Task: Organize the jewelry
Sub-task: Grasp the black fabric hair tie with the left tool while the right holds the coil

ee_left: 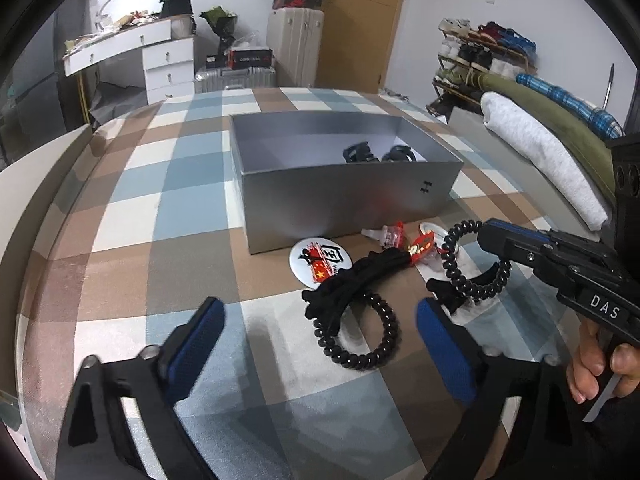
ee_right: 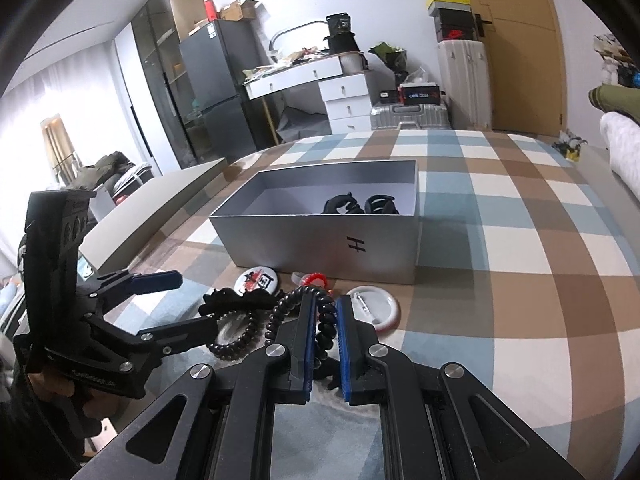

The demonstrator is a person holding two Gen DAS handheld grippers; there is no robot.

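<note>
My right gripper (ee_right: 325, 304) is shut on a black spiral hair tie (ee_right: 325, 322); in the left wrist view that tie (ee_left: 460, 276) hangs from the right gripper (ee_left: 486, 232), just above the checked cover. My left gripper (ee_left: 320, 320) stands open over a second spiral tie (ee_left: 356, 344) and a black scrunchie (ee_left: 360, 276), touching neither. In the right wrist view the left gripper (ee_right: 198, 302) sits to the left. The open silver box (ee_left: 340, 200) (ee_right: 320, 248) lies behind and holds two black hair claws (ee_left: 360, 154) (ee_right: 344, 204).
In front of the box lie a printed round badge (ee_left: 316, 260) (ee_right: 258, 280), a white badge face down (ee_right: 376, 304) and red clips (ee_left: 394, 234). Folded clothes (ee_left: 540, 152) are stacked at the right. A pale flat board (ee_right: 160, 200) lies at the left edge.
</note>
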